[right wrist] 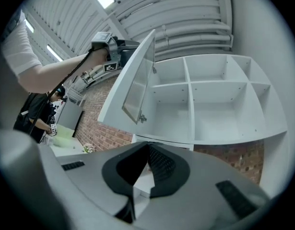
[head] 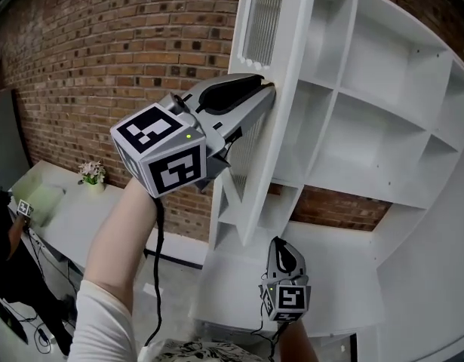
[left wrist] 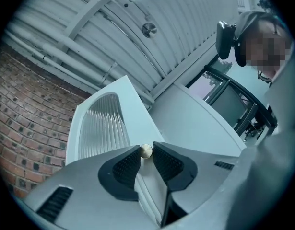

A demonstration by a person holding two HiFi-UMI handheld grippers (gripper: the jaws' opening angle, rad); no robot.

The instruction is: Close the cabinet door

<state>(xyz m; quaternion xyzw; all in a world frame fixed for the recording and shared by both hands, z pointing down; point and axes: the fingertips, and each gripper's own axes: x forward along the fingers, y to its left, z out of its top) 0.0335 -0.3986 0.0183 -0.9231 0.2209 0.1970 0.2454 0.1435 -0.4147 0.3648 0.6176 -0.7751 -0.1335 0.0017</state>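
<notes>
Cabinet door: wide open, swung well out from its frame. In the head view it is almost edge-on, running from 12 o'clock down to the centre. A ribbed pane fills its upper part.

Knob: small, round and pale, on the door's free edge, right at the tips of the left jaws.

Left gripper: raised to the door edge at about 12 o'clock. Its jaws are clenched on the knob, one pad on either side, and the door's edge runs down between them.

Cabinet: white and wall-hung, at 2 to 3 o'clock of the door. The open compartments look bare.

Right gripper: low at 6 o'clock, well apart from the door. Its jaws are pressed together with nothing between them.

Step in hand: the knob appears secured and the door is far from shut, so the closing swing looks yet to be made.

Next move: probably carry the knob in an arc towards 3 o'clock, following the hinge line. The wrist should turn with the door so the small knob does not slip out. The jaws would need to let go just as the door meets the frame.

Surroundings: a brick wall stands behind. A white bench at 8 o'clock carries a small flowering plant. A person is at the 9 o'clock edge.
</notes>
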